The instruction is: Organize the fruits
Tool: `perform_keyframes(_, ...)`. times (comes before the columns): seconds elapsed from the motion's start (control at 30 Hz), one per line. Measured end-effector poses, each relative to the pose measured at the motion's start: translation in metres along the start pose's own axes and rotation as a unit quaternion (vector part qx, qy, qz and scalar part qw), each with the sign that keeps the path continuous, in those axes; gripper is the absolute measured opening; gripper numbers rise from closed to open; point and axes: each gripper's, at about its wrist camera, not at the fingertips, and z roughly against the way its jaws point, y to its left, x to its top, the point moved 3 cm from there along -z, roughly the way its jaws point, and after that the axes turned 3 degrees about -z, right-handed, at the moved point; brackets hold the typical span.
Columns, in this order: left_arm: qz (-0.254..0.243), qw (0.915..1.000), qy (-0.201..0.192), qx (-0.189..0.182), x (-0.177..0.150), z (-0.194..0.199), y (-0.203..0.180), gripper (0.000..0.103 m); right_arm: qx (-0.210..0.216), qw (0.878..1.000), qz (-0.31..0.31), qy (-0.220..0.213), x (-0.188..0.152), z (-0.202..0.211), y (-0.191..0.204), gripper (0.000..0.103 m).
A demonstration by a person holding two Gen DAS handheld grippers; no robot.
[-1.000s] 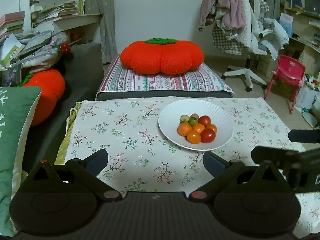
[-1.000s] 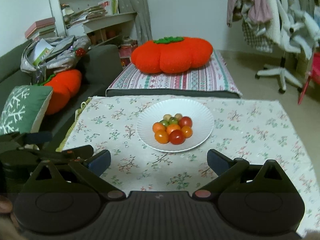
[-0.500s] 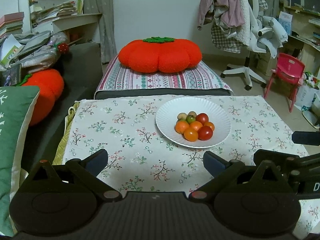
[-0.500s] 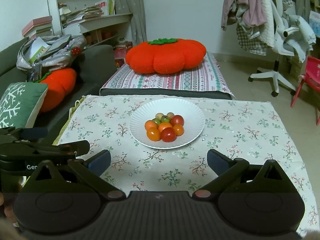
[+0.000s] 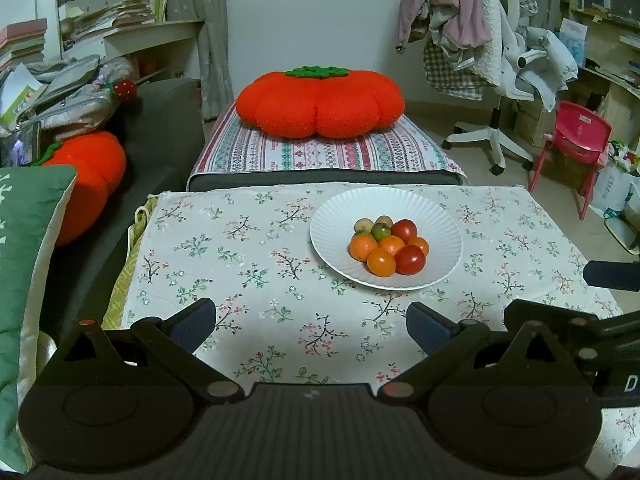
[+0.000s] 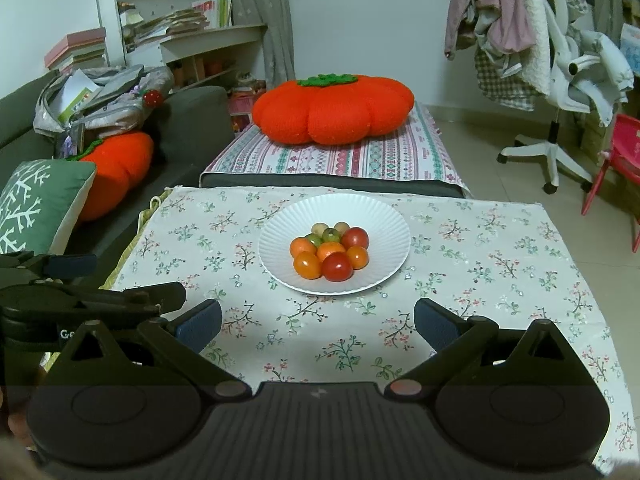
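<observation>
A white ridged plate [image 5: 340, 216] [image 6: 372, 216] sits on the floral tablecloth [image 5: 248, 256] [image 6: 480, 264]. It holds a heap of several small fruits [image 5: 388, 246] [image 6: 330, 250]: orange, red, green and pale ones. My left gripper [image 5: 312, 322] hovers open over the near cloth, left of the plate, nothing between its fingers. My right gripper [image 6: 318, 320] is also open and empty, in front of the plate. Each gripper shows at the edge of the other's view.
A big orange pumpkin cushion [image 5: 320, 102] lies on a striped bench [image 5: 320, 152] beyond the table. A dark sofa with a green pillow [image 6: 36, 204] and a second orange cushion [image 6: 116, 164] runs along the left. An office chair [image 5: 504, 80] and red stool [image 5: 576, 140] stand at right.
Both grippers have drawn back and up from the plate, so more of the tablecloth shows. Their jaws stayed open.
</observation>
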Motion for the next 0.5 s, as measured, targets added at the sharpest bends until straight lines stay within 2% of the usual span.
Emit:
perform_keyframes(0.23,0.003,1.0000,0.000,0.006,0.0000,-0.0004,-0.0008,0.087,0.000,1.000,0.000,0.000,0.0002,0.0000,0.0001,0.103)
perform_keyframes(0.5,0.002,1.0000,-0.008,-0.004,-0.0006,0.0007,-0.0032,0.087,0.001,1.000,0.000,0.001,0.0008,-0.0002,0.0003,0.103)
